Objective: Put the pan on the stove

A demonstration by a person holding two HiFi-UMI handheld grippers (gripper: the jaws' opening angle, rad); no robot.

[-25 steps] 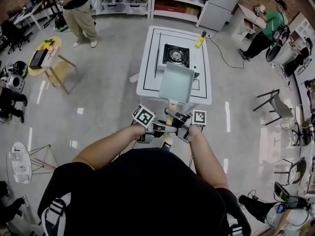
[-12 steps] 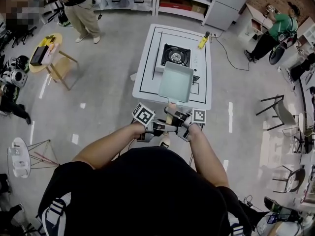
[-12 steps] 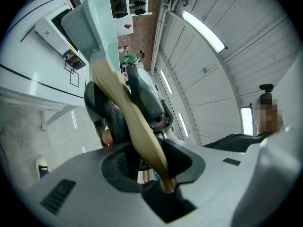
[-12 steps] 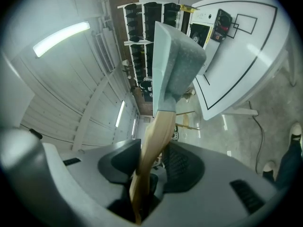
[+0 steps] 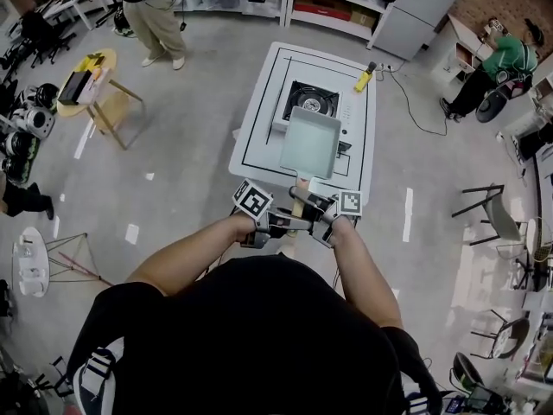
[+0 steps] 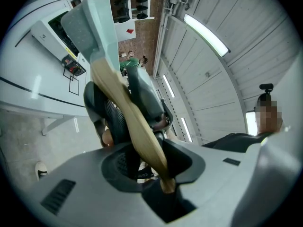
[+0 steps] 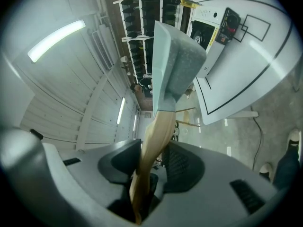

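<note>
- Centre frame, my left tool [image 5: 278, 224] and right tool [image 5: 315, 214] both clamp the wooden handle [image 5: 299, 199] of the pan [image 5: 310, 143].
- Pan held above the counter [image 5: 259, 141], overlapping the stove [image 5: 311, 98] at its lower edge.

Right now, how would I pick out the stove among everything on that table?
Find the white table with black outlines in the middle of the floor. On its far half sits the stove, a square unit showing just past the far edge of the pale green pan. It alone has a black top with a round burner ring.
</note>
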